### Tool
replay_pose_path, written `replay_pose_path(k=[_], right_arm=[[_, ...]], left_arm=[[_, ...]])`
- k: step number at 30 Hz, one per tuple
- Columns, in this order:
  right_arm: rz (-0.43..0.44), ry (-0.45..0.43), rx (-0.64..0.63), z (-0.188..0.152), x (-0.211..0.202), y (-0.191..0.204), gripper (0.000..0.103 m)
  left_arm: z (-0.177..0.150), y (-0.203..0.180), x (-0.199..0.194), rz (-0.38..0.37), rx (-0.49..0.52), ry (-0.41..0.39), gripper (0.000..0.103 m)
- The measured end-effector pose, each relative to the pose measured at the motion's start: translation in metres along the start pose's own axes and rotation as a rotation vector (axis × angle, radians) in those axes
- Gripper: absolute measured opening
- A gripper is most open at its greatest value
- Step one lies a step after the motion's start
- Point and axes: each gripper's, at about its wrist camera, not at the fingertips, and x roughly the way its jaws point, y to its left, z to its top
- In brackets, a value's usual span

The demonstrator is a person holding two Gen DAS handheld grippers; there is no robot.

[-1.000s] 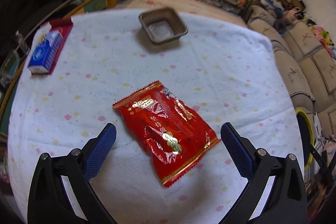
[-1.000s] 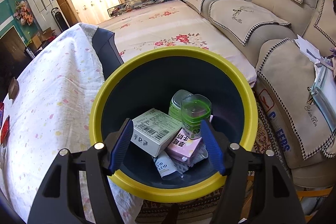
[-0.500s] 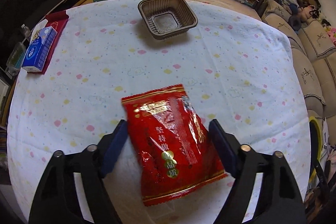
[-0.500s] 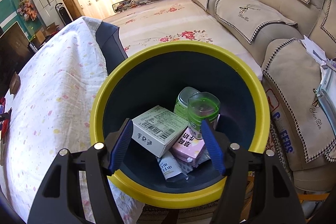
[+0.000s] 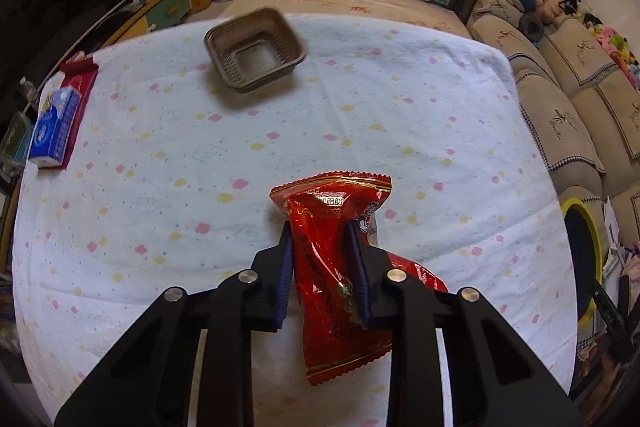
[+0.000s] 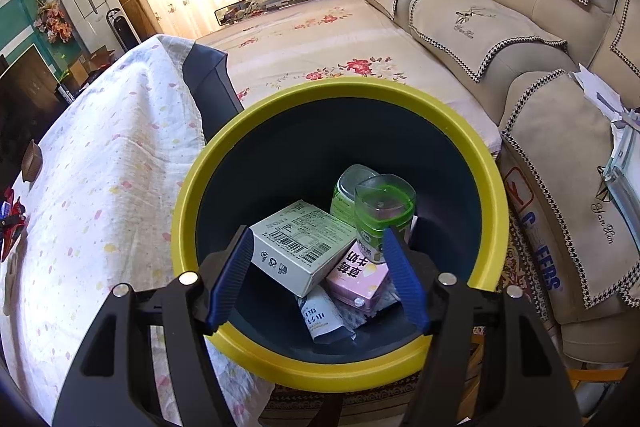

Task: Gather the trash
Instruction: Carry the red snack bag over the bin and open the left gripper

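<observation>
Left gripper (image 5: 322,233) fingers closing, pinching red snack packet (image 5: 340,259): squeeze firmly mid-packet, lift off desk (image 5: 360,115) toward yellow-rimmed bin (image 6: 344,359) at right; right gripper (image 6: 318,241) fingers spread, empty.

Left claw (image 5: 320,231) closing on wrapper (image 5: 340,267)

A blue tissue pack (image 5: 54,129) lies by the left edge of the spotted tablecloth (image 5: 280,131), with a beige sofa (image 6: 520,27) beyond the right edge.
</observation>
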Motion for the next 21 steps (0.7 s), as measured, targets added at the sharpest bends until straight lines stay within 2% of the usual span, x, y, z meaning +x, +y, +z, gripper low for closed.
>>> replay_pose_path(k=[4,9,15,21], right_arm=[[0.004,-0.020,0.012,0.001,-0.008,-0.005,0.064],[-0.004,-0.049,0.030,0.001,-0.023,-0.017,0.064],[-0.032,-0.080,0.061,-0.001,-0.040,-0.044,0.064],[-0.048,-0.113,0.111,-0.004,-0.054,-0.074,0.064]], left_arm=[[-0.001,-0.023,-0.026,-0.034,0.054,-0.039,0.025],[-0.003,-0.077,-0.055,-0.109,0.148,-0.083,0.025],[-0.012,-0.173,-0.070,-0.233,0.292,-0.088,0.026],[-0.030,-0.270,-0.059,-0.325,0.414,-0.055,0.026]])
